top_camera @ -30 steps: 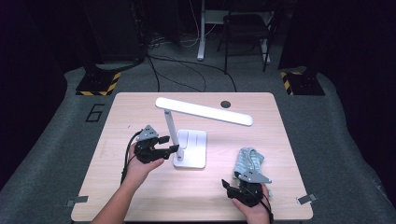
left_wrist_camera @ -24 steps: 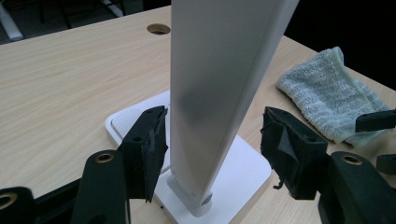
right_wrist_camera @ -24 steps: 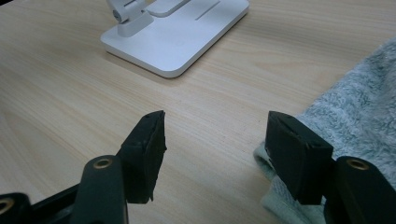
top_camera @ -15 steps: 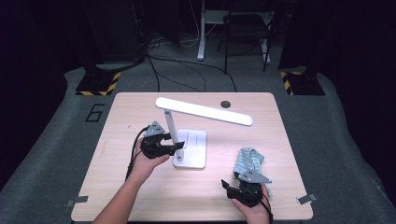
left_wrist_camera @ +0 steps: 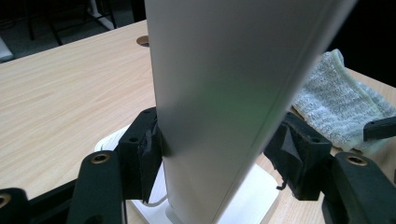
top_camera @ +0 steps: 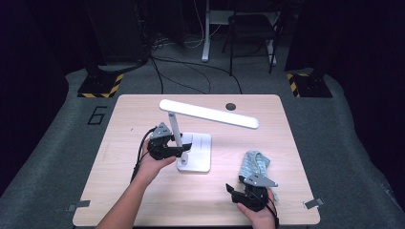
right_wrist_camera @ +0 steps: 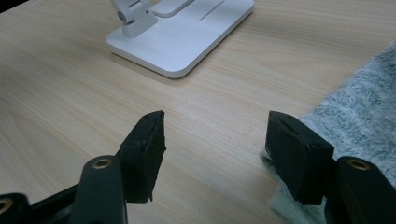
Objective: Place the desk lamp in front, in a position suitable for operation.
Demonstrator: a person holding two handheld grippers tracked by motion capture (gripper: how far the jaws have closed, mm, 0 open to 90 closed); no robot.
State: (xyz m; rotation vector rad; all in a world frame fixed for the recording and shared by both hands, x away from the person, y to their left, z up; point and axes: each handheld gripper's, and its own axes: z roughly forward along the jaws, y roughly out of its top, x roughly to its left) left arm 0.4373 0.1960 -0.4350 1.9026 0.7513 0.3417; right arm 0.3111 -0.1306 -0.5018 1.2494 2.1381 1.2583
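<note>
Claws (top_camera: pixel 184 149) of left hand straddle lamp stem (top_camera: pixel 175 130), just opening.

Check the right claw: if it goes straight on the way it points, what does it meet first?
Probably the white lamp base; bare table lies between it and the open right claw. The grey cloth sits off to one side.

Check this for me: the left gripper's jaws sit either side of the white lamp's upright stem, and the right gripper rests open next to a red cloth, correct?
Not quite. The cloth is grey, not red, as the high view shows. The rest holds: the left gripper has its jaws either side of the white lamp's stem, and the right gripper rests open beside the cloth.
</note>
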